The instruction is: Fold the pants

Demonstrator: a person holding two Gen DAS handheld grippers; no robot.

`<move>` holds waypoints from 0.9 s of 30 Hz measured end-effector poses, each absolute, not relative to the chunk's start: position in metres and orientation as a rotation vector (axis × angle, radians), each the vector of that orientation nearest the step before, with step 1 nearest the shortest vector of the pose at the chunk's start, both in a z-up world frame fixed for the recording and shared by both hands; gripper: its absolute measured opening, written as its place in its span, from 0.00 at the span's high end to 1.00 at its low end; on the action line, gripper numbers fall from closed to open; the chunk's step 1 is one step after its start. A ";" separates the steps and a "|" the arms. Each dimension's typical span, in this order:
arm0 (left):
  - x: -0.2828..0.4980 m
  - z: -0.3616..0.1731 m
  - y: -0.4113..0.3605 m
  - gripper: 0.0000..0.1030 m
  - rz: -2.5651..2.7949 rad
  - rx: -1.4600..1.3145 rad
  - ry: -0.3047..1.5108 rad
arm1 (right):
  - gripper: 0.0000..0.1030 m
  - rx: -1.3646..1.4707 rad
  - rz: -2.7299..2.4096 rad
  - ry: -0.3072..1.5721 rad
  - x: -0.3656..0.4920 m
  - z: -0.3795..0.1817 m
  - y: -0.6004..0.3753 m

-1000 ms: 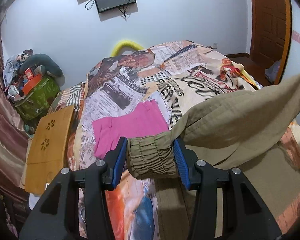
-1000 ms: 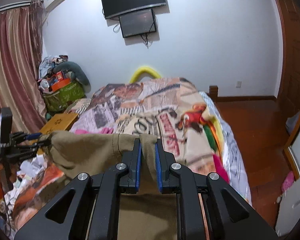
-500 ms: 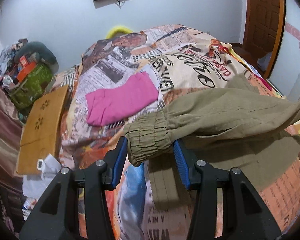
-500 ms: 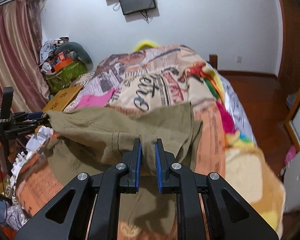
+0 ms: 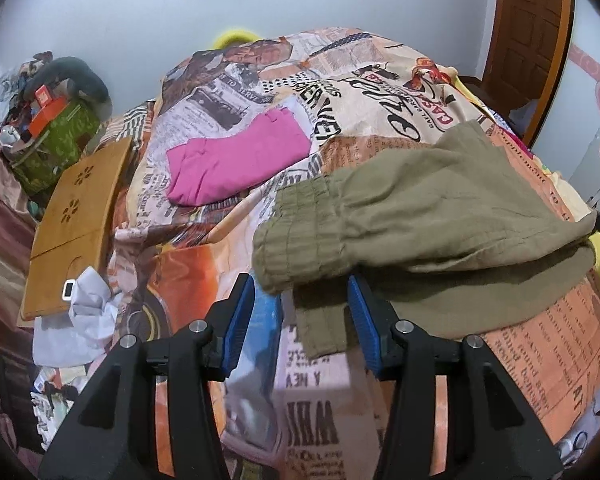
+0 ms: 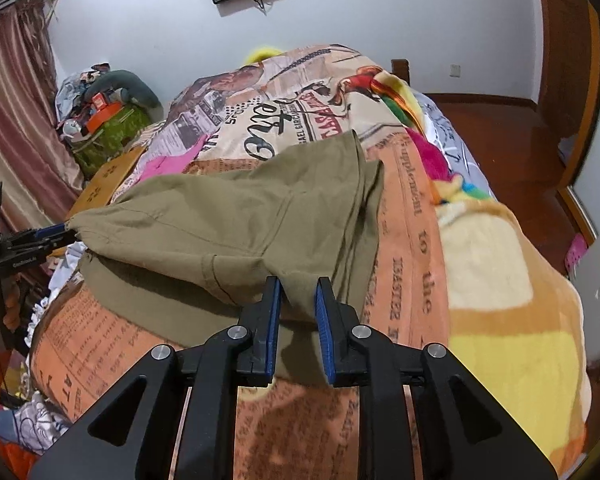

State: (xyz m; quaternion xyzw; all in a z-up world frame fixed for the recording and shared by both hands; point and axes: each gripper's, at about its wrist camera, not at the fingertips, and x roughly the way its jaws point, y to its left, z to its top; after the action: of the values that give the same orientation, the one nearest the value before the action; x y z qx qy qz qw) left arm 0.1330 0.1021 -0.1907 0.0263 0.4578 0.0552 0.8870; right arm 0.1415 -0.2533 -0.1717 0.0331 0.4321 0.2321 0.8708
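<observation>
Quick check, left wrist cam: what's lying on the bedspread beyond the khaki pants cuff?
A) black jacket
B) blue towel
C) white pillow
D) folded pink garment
D. A folded pink garment lies flat on the newspaper-print bedspread, up and left of the khaki pants cuff; nothing like the other three options lies there.
</observation>
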 end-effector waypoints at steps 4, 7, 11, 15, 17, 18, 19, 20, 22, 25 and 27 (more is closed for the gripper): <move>0.123 -0.187 0.110 0.42 0.147 0.059 0.947 | 0.83 0.112 0.435 0.907 0.137 -0.168 -0.269; 0.119 -0.181 0.118 0.37 0.166 0.035 0.934 | 0.83 0.127 0.405 0.899 0.137 -0.164 -0.276; 0.122 -0.167 0.126 0.26 0.192 0.012 0.901 | 0.72 0.139 0.390 0.884 0.138 -0.155 -0.278; 0.132 -0.154 0.128 0.16 0.187 -0.026 0.866 | 0.54 0.140 0.398 0.868 0.140 -0.151 -0.273; 0.140 -0.153 0.128 0.10 0.187 -0.037 0.867 | 0.54 0.154 0.418 0.883 0.144 -0.155 -0.269; 0.145 -0.155 0.127 0.10 0.182 -0.043 0.874 | 0.54 0.172 0.430 0.898 0.147 -0.158 -0.267; 0.149 -0.159 0.126 0.09 0.177 -0.049 0.886 | 0.54 0.182 0.435 0.911 0.149 -0.162 -0.265; 0.154 -0.163 0.127 0.09 0.173 -0.058 0.905 | 0.54 0.197 0.442 0.930 0.151 -0.166 -0.263; 0.162 -0.175 0.128 0.09 0.162 -0.084 0.951 | 0.54 0.221 0.461 0.956 0.152 -0.174 -0.261; 0.168 -0.195 0.133 0.09 0.134 -0.155 1.018 | 0.54 0.251 0.491 0.982 0.152 -0.183 -0.260; 0.169 -0.206 0.136 0.09 0.109 -0.214 1.053 | 0.54 0.269 0.499 1.009 0.152 -0.188 -0.259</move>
State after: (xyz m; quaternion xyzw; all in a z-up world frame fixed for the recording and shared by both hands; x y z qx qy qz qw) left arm 0.1691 0.1357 -0.2059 -0.1018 0.5012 0.0517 0.8578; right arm 0.1515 -0.2589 -0.1880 0.1270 0.4768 0.2359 0.8372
